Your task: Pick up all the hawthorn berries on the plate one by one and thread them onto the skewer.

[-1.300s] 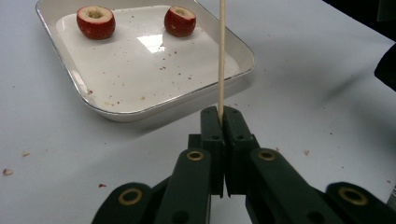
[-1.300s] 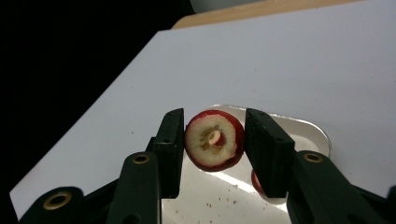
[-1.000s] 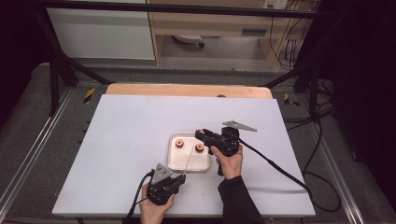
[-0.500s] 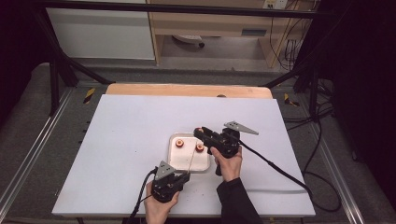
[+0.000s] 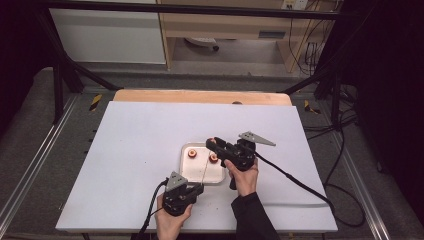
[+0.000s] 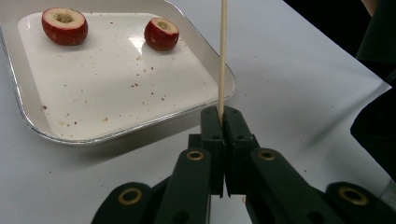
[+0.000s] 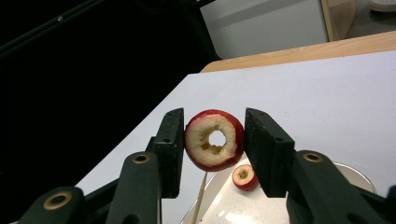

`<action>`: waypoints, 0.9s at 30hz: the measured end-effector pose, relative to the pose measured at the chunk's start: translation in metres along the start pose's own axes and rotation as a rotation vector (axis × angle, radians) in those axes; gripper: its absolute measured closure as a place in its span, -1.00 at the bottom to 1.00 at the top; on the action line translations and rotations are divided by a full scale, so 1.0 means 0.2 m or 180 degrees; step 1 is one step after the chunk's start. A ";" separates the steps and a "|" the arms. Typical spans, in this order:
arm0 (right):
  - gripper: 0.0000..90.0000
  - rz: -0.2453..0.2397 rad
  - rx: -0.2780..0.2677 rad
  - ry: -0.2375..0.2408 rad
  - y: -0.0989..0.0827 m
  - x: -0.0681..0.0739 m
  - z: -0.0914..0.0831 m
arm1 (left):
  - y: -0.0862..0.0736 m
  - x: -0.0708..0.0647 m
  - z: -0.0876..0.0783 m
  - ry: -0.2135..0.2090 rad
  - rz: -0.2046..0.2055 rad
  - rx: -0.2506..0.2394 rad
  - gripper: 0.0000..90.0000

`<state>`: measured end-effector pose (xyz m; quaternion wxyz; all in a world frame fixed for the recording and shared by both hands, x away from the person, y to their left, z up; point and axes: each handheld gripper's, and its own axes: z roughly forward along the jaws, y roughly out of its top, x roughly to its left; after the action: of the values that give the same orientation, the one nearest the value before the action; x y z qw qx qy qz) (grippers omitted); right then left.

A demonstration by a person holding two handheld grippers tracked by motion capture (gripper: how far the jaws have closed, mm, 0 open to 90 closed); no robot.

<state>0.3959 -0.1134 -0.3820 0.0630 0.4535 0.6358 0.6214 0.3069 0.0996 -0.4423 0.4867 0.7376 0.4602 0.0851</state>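
- Pinching a thin pale wooden skewer (image 6: 222, 56) at its lower end, the left gripper (image 6: 223, 114) has its two black jaws pressed together on the stick, which rises straight up out of the left gripper view, its top cut off by the frame edge.
- In the high view that skewer (image 5: 205, 167) stands over the near right corner of the tray, with the left gripper (image 5: 196, 187) just near of the tray on the white table top (image 5: 140, 130).
- The right gripper (image 7: 214, 140) clamps a cored red apple piece (image 7: 214, 139) between its jaws, the pads pressing on the red skin at either side; it hangs above the tray's far right side, and the skewer's tip shows just under it.
- That held piece shows pale flesh, a round hole through its middle and a rim of red skin; in the high view it is small and mostly hidden behind the right gripper (image 5: 214, 144).
- The shallow white rectangular tray with rounded corners and a metal rim (image 6: 32, 123) holds two more cored red apple pieces, one at the left (image 6: 64, 25) and one farther right (image 6: 161, 33), lying apart, cut face up.
- Small reddish-brown specks dot the tray's floor.
- A light wooden board (image 5: 200, 96) lies along the table's far edge.
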 end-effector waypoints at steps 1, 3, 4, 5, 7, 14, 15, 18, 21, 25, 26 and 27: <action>0.33 0.0001 -0.0006 0.0005 0.00 0.00 0.00 | 0.00 0.00 0.00 0.0003 0.0000 -0.0004 0.96; 0.33 0.0000 -0.0014 0.0007 0.00 0.00 0.00 | 0.00 0.00 0.00 0.0000 -0.0005 -0.0008 0.96; 0.33 -0.0006 -0.0017 0.0010 0.00 0.00 0.00 | 0.00 0.00 0.00 -0.0001 -0.0008 -0.0010 0.96; 0.33 0.0004 -0.0019 0.0011 0.00 0.00 0.00 | 0.00 0.00 0.00 -0.0001 -0.0009 -0.0013 0.96; 0.33 0.0010 -0.0025 0.0018 0.00 0.00 0.00 | 0.00 0.00 0.00 0.0005 -0.0006 -0.0012 0.96; 0.33 0.0038 0.0005 0.0028 0.00 0.00 0.00 | 0.00 0.00 -0.01 0.0018 0.0000 -0.0042 0.96; 0.33 0.0040 0.0005 0.0023 0.00 0.00 0.00 | 0.00 0.00 -0.01 0.0012 -0.0004 -0.0042 0.96; 0.33 0.0048 0.0013 0.0035 0.00 0.00 0.01 | 0.00 0.00 -0.01 0.0008 -0.0026 -0.0054 0.96; 0.33 0.0045 0.0041 0.0052 -0.01 0.00 0.01 | 0.00 0.00 0.00 0.0000 -0.0053 -0.0055 0.96; 0.33 0.0069 0.0047 0.0076 -0.03 0.01 0.01 | 0.00 0.00 0.00 0.0021 -0.0050 -0.0050 0.96; 0.33 0.0075 0.0049 0.0077 -0.03 0.01 0.01 | 0.00 0.00 0.00 0.0028 -0.0051 -0.0058 0.96; 0.33 0.0083 0.0067 0.0080 -0.03 0.01 0.01 | 0.01 0.00 0.00 0.0029 -0.0057 -0.0064 0.96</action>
<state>0.3938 -0.1089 -0.3870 0.0420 0.4546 0.6370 0.6211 0.3078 0.0997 -0.4415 0.4928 0.7281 0.4681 0.0887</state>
